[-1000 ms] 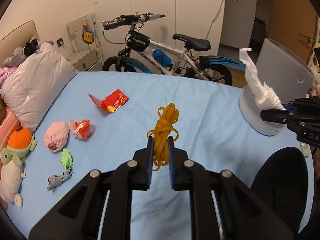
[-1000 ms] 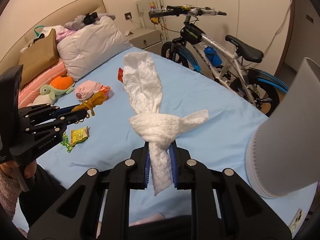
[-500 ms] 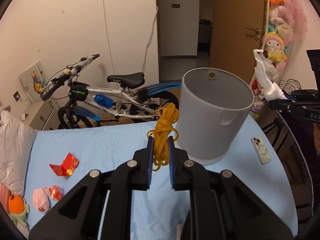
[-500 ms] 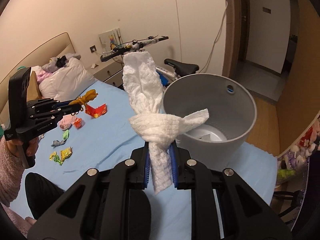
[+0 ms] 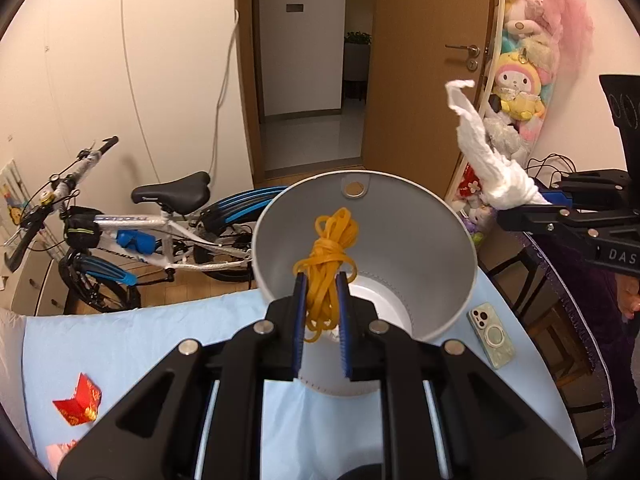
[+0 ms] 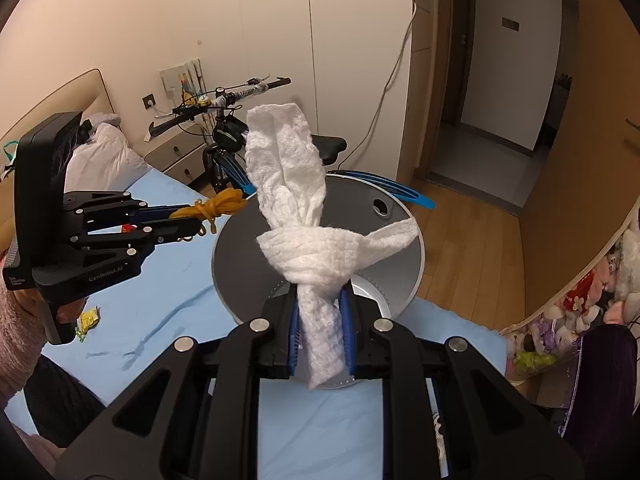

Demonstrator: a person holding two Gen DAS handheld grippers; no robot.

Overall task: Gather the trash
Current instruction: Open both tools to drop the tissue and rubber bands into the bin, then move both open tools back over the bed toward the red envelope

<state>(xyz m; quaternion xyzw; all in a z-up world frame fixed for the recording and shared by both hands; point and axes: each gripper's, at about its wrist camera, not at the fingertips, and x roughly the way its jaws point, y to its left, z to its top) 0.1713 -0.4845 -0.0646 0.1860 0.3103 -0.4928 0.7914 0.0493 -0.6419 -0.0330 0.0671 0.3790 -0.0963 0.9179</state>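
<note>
While both grippers were out over the middle of the bed a second ago, they have now swung round to the grey waste bin [image 5: 440, 248] standing on the blue sheet [image 5: 120, 344] near the bed's edge. The left gripper [image 5: 322, 300] points down into the bin's mouth with a tangle of yellow rubber bands [image 5: 329, 264] between its blue pads; its jaws have just been opening a little, and the bundle hangs between them, apparently loosening rather than firmly pinched. The right gripper [image 6: 322, 322] stays narrowly closed on the tail of a knotted white paper towel [image 6: 296, 216], whose knot and upper fold stand above the bin's rim [image 6: 416, 240]. From the right wrist view the left gripper's tip sits just at the near-left edge of the bin. That suggests the carry is over and the drop is beginning, rubber bands first, towel to follow. More litter remains on the sheet: a red packet [image 5: 78, 402] and a yellow wrapper [image 6: 89, 318]. A phone [image 5: 492, 334] lies just beside the bin and is not trash.
</note>
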